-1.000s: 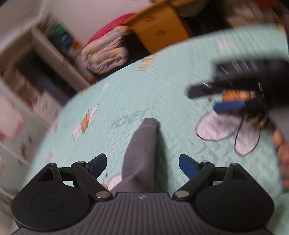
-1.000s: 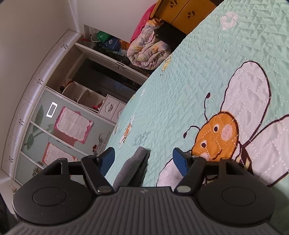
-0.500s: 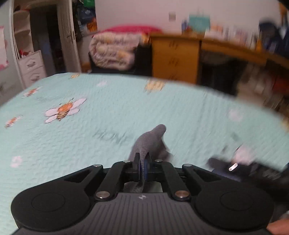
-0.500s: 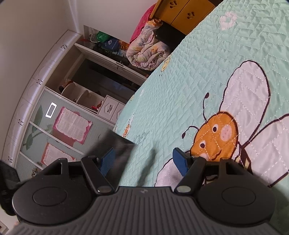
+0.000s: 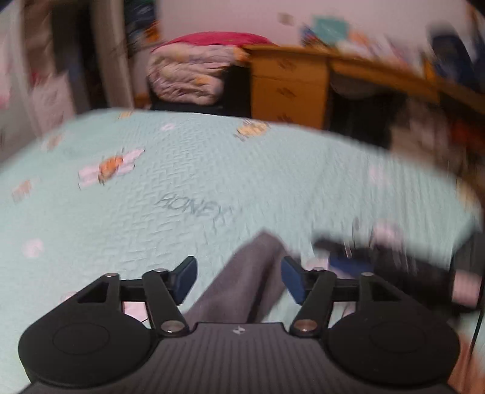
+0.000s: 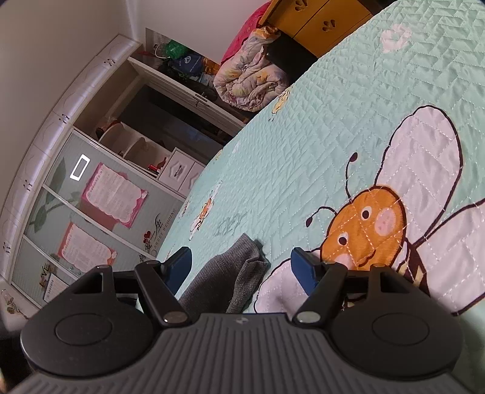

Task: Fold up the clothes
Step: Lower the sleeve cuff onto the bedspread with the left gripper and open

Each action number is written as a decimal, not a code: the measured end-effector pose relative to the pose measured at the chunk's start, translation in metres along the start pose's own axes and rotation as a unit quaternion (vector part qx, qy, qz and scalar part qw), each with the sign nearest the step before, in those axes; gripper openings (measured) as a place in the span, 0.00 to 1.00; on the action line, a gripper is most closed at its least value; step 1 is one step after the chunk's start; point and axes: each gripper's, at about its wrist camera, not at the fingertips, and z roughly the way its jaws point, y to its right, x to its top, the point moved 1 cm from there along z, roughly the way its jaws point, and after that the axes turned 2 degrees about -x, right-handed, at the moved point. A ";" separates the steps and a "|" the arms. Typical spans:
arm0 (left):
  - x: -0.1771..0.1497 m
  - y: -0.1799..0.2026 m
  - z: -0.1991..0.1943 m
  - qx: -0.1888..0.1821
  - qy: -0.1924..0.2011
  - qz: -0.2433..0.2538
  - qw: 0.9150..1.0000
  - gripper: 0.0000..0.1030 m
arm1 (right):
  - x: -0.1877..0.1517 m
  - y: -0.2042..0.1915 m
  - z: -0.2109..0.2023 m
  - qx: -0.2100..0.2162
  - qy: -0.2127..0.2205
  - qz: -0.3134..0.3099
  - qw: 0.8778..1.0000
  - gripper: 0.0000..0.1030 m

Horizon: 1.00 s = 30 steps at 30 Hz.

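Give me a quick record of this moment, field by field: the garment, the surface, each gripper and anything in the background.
garment: grey cloth, partly folded over itself, lying on the bed
surface: mint quilted bedspread with a large bee print and the word HONEY
left gripper: open, jaws either side of the cloth
right gripper: open, cloth between the jaws, not gripped
background: rolled floral quilt, orange wooden cabinet, open wardrobe
image quality: left wrist view motion-blurred

Both wrist views sit low over the bedspread [image 5: 188, 169]; both face the wardrobe [image 6: 100, 194] side.
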 end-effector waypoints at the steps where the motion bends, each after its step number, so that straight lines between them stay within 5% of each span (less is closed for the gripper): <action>1: -0.010 0.012 0.002 0.021 -0.011 0.044 0.999 0.82 | 0.000 0.001 0.000 0.001 0.000 0.001 1.000 0.70; 3: -0.032 0.034 0.010 0.068 -0.036 0.134 0.988 0.81 | 0.000 0.001 0.000 0.002 0.000 0.002 1.000 0.70; 4: -0.037 0.032 0.014 0.062 -0.048 0.139 0.987 0.65 | 0.000 0.001 0.000 0.002 0.000 0.001 1.000 0.70; 5: -0.042 0.027 0.018 0.048 -0.061 0.135 0.988 0.46 | 0.000 0.001 0.000 0.002 -0.001 0.000 1.000 0.70; 6: -0.046 0.021 0.022 0.035 -0.073 0.130 0.988 0.04 | 0.000 0.001 0.000 0.001 -0.001 -0.002 1.000 0.70; 9: -0.040 -0.028 0.018 -0.007 -0.056 0.001 0.998 0.06 | 0.000 0.001 0.001 0.001 -0.002 -0.003 1.000 0.70; 14: -0.040 -0.084 0.024 -0.042 -0.054 -0.125 0.990 0.06 | 0.000 0.001 0.001 0.001 -0.002 -0.003 1.000 0.70; 21: -0.044 -0.098 0.036 -0.102 -0.057 -0.188 0.975 0.06 | 0.002 0.001 -0.001 0.022 -0.005 0.011 1.000 0.70; 30: -0.043 -0.109 0.020 -0.100 -0.039 -0.204 0.973 0.06 | -0.002 -0.005 0.006 0.039 -0.035 -0.001 0.999 0.70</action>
